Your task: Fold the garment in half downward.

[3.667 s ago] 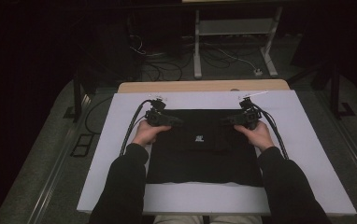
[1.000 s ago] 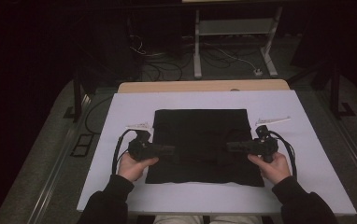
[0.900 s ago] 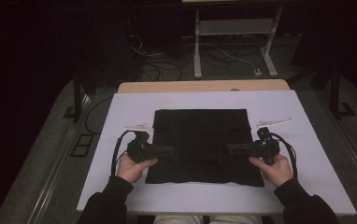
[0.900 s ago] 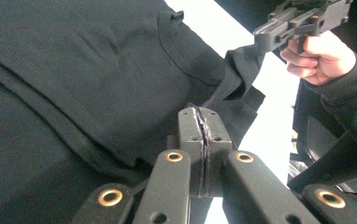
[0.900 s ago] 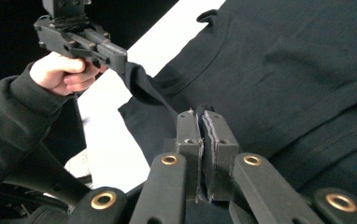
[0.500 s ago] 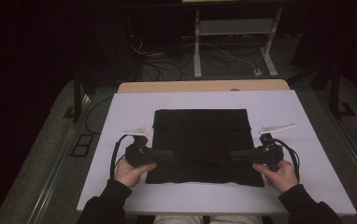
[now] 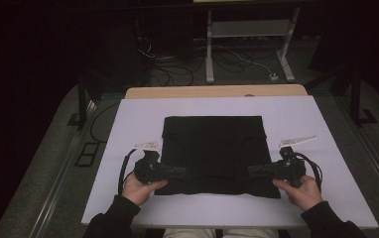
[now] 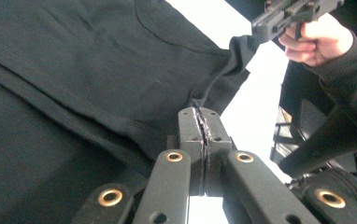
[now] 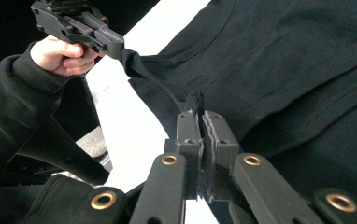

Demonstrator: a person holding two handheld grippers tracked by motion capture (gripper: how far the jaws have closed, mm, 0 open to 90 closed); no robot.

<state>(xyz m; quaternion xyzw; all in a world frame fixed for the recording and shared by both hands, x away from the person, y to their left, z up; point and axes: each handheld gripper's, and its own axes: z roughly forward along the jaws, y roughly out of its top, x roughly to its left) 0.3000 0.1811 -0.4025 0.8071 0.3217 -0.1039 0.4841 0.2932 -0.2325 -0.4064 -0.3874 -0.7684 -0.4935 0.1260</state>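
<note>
A black folded garment (image 7: 213,152) lies flat in the middle of the white table top (image 7: 321,114). My left gripper (image 7: 181,172) is shut on the cloth at its near left corner; the left gripper view shows the jaws pinched on a fold of the black garment (image 8: 97,79), my left gripper (image 8: 199,112) closed tight. My right gripper (image 7: 253,171) is shut on the near right corner, and in the right gripper view a tuft of the garment (image 9: 279,60) sticks out of my right gripper (image 9: 200,113). Both hands hold the near edge slightly raised.
A wooden board edge (image 7: 212,91) runs behind the table top. Beyond it stand a metal shelf frame (image 7: 249,34) and loose cables (image 7: 177,64) on the dark floor. White strips of table lie left, right and in front of the garment.
Both grippers came from the garment's far corners to its near edge, folding it over. Over the last second the right hand slid a little to the right and toward me, drawing the cloth taut.
</note>
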